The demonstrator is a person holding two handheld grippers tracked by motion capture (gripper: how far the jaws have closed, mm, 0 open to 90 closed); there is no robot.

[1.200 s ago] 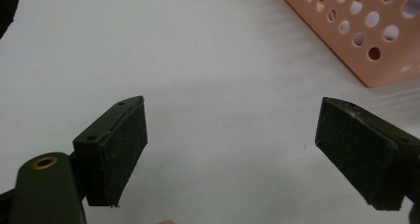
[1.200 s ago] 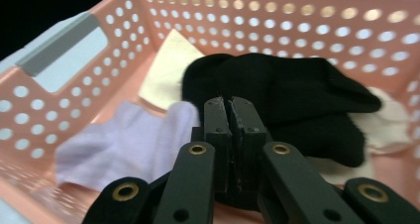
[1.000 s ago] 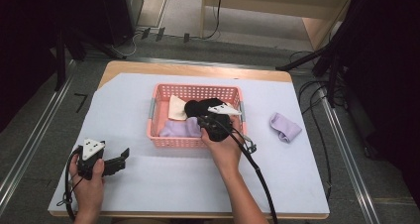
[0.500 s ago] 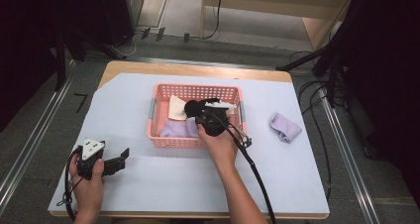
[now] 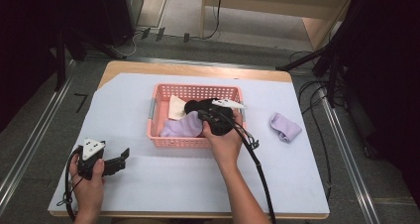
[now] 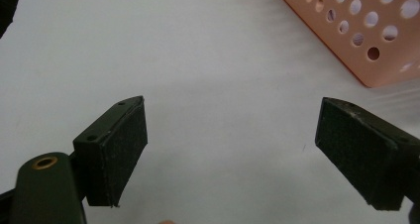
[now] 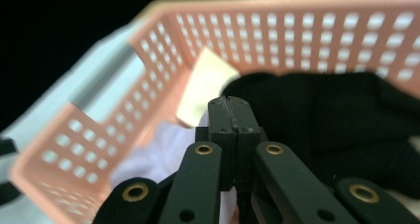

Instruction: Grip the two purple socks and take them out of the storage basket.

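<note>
Three cloths lie in the pink basket, your right tongs pinched shut above them, grip unclear; one purple cloth waits on the counter; left tongs wide open, empty.

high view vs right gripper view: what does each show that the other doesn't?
High view alone: the folded lilac cloth lying on the white table cover right of the basket, and the left hand-held gripper open near the front left.

Right gripper view alone: the right hand-held gripper with its jaws pressed together, nothing visible between them.

Both: the pink perforated plastic basket holding black, cream and lilac fabric.
</note>
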